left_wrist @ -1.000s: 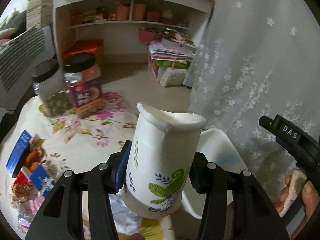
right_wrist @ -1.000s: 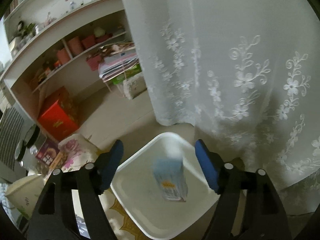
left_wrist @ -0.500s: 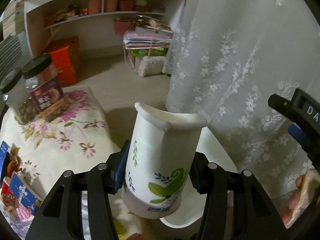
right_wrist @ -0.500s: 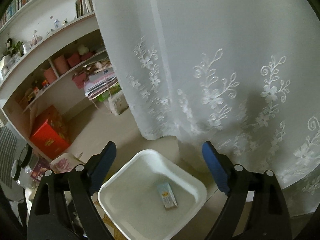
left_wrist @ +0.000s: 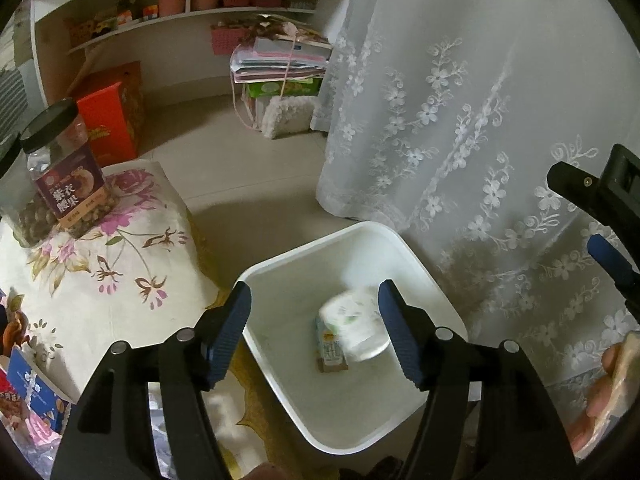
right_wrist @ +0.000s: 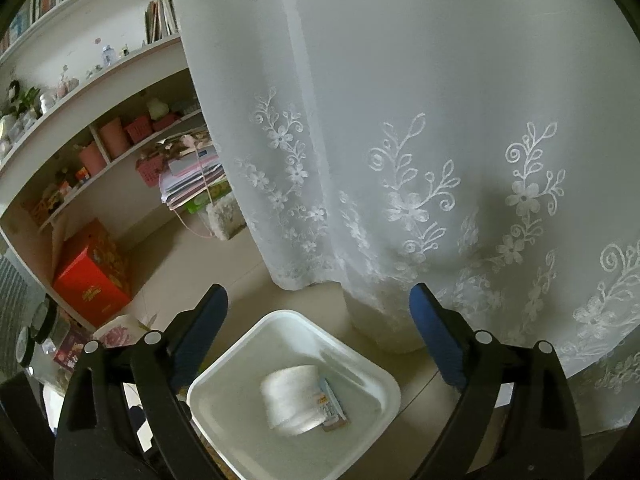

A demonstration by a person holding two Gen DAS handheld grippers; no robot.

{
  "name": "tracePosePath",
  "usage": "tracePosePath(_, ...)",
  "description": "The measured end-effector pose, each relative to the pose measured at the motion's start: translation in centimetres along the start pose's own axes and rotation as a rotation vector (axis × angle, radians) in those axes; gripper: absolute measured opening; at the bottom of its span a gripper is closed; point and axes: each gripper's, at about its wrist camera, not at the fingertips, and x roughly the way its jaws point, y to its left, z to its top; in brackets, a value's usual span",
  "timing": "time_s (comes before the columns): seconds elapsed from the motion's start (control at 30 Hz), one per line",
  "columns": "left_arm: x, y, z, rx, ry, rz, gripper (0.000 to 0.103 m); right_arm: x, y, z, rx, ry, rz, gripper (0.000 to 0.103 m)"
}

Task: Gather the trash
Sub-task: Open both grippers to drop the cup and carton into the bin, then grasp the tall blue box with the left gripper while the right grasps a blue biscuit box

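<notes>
While the left gripper point(left_wrist: 314, 332) hung over the white bin point(left_wrist: 416, 256), its jaws were opening with nothing between them; the paper cup point(left_wrist: 354, 330) lay blurred inside, on its side atop a small carton point(left_wrist: 330, 354).

Right wrist view: right gripper point(right_wrist: 318, 334) jaws wide, opening, empty. Cup point(right_wrist: 292, 400) print unreadable, carton point(right_wrist: 332, 406) half hidden.

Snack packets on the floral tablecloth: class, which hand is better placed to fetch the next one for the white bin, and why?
Probably the left. The left gripper, jaws opening and empty, sits right beside the tablecloth with the snack packets. The right gripper hangs over the bin, farther away.
</notes>
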Motion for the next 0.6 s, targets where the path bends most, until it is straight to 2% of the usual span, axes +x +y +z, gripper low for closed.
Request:
tracePosePath(0.33,-2.4,3.7,0.0,-0.041,-0.064,0.055,0.071,-1.4,2.8,-0.7,-0.057,-0.041,-0.004,0.095)
tracePosePath(0.6,-4.9,7.7,-0.3,-0.082,-0.136,0.123,0.079,-2.5,7.2,-2.3,-0.157,-0.057,0.013,0.096)
